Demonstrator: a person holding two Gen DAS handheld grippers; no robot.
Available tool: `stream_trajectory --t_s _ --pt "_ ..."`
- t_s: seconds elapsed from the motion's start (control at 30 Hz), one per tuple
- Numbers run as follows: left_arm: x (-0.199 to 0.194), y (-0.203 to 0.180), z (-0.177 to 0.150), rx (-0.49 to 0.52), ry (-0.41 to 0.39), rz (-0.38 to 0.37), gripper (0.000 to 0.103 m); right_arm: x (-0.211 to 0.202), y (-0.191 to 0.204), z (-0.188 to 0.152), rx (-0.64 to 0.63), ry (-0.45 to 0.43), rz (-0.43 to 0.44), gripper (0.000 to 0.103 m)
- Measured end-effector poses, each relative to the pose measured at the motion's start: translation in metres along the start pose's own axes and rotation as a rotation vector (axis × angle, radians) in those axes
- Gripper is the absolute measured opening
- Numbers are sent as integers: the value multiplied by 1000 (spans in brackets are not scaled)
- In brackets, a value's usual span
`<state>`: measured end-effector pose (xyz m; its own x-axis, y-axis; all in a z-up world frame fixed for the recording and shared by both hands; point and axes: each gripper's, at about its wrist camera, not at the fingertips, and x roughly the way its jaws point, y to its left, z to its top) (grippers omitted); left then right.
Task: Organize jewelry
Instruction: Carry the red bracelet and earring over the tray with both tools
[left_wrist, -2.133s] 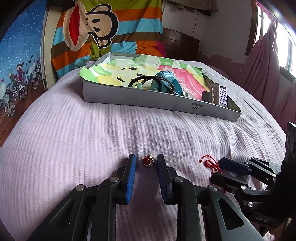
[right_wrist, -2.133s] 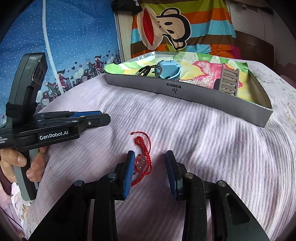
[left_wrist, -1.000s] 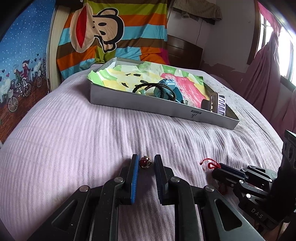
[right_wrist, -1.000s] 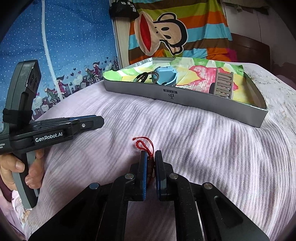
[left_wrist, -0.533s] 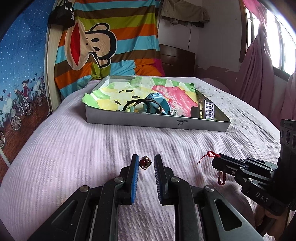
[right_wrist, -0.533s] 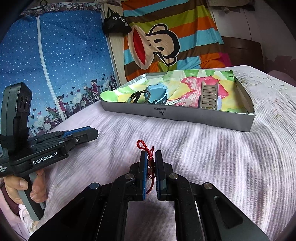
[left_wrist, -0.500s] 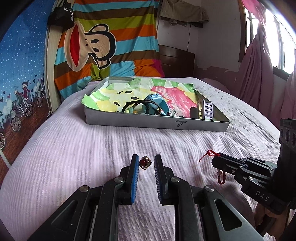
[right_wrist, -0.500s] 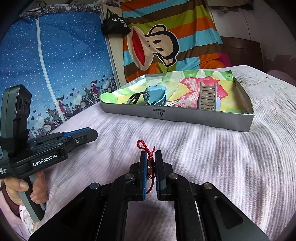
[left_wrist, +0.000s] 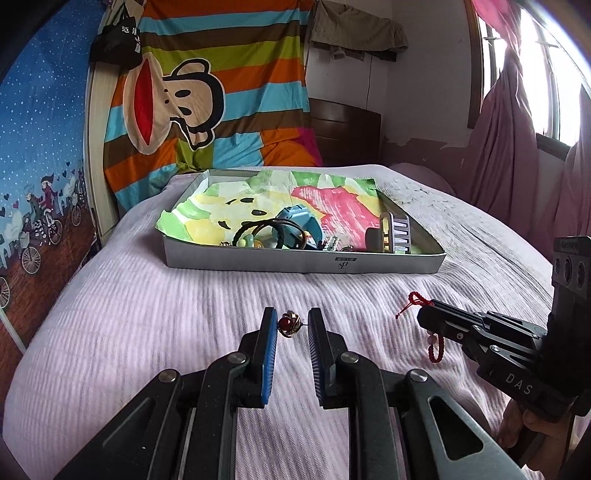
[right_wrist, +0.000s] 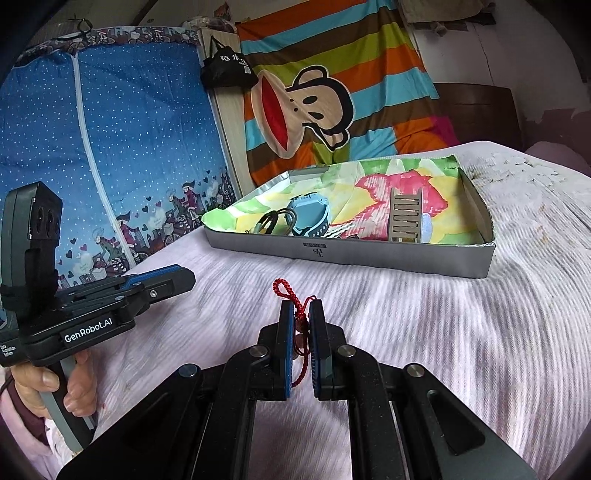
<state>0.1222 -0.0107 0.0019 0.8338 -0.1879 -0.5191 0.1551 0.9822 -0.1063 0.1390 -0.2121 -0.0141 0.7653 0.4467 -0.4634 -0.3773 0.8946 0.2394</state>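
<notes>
Ahead, tray (left_wrist: 258, 264) already holds watch (left_wrist: 299, 221), hair ties (left_wrist: 258, 229), comb (left_wrist: 400, 236).

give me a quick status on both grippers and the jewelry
Left gripper shut on gold earring. Right gripper shut on red bracelet. Both lifted, path to tray clear.

Bed (left_wrist: 147, 325) surface between both grippers and the tray (left_wrist: 303, 263) is bare, open path straight to the tray's near wall. Inside the tray, near-left part is crowded: blue watch (left_wrist: 299, 221), black hair ties (left_wrist: 258, 230), small bits along the near wall; a ladder-shaped clip (right_wrist: 405, 216) stands toward its right end. Far half of the tray, over the painted paper (left_wrist: 325, 195), is free.
</notes>
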Motion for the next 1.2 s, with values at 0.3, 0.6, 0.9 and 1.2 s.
stream_trajectory --t_s 0.3,0.6,0.9,1.2 --pt "-2 -3 16 -9 -27 -1 16 -6 1 11 13 -57 11 7" --pt "5 -5 43 -7 -68 2 16 0 0 28 6 -109 16 7" --pt "31 1 67 12 -98 5 16 30 3 60 -37 -153 33 7" --pt "70 13 90 -27 -118 7 16 67 -9 83 -36 -138 -21 7"
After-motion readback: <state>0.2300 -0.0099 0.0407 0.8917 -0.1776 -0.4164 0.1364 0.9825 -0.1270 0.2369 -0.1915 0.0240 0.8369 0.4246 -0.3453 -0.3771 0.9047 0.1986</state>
